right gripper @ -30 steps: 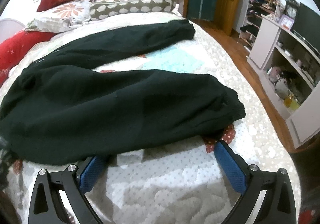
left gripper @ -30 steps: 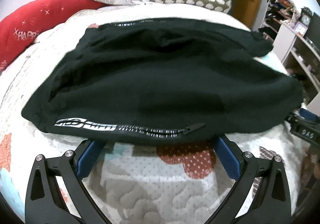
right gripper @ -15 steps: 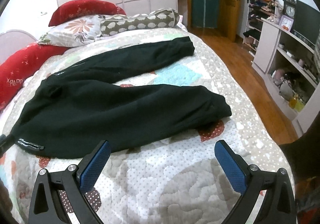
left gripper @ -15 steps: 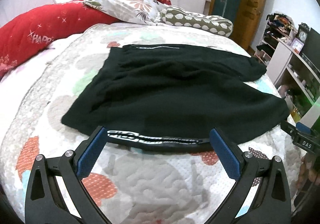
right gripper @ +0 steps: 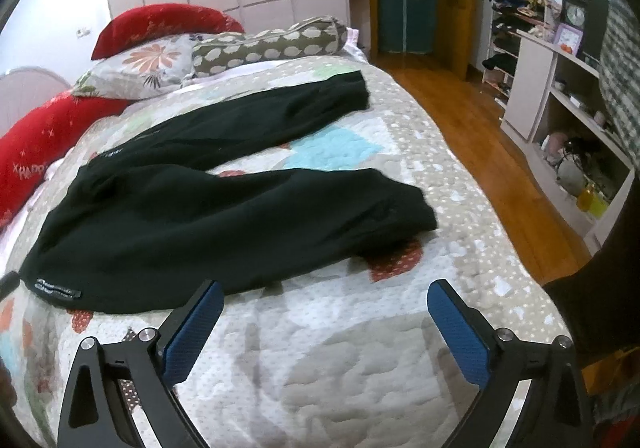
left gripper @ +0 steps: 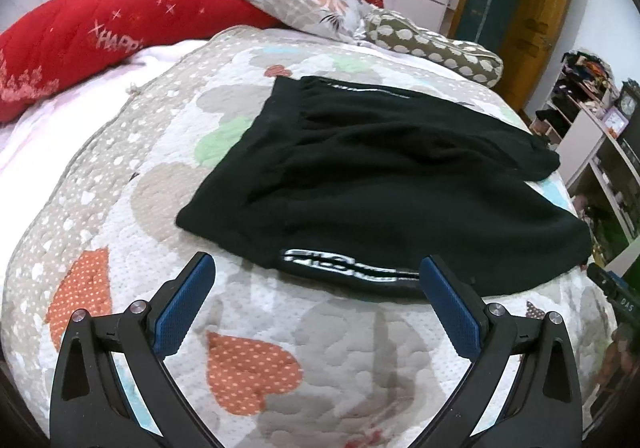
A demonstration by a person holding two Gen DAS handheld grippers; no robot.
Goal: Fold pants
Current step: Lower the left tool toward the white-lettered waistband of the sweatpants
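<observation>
I read this as the very start of folding: the black pants lie spread flat on the quilted bed, legs splayed apart in a V, waistband at my left, cuffs toward the shelving side. No fold is made yet. Both tongs are empty. My left tongs gape wide, hovering just short of the near waistband corner with its white-lettered label. My right tongs are equally wide, poised above bare quilt near the nearer leg, short of its cuff. Next I'd want to pinch waistband and cuff of the near leg together and carry them over the far leg. The far cuff looks bunched, though blur makes that uncertain.
</observation>
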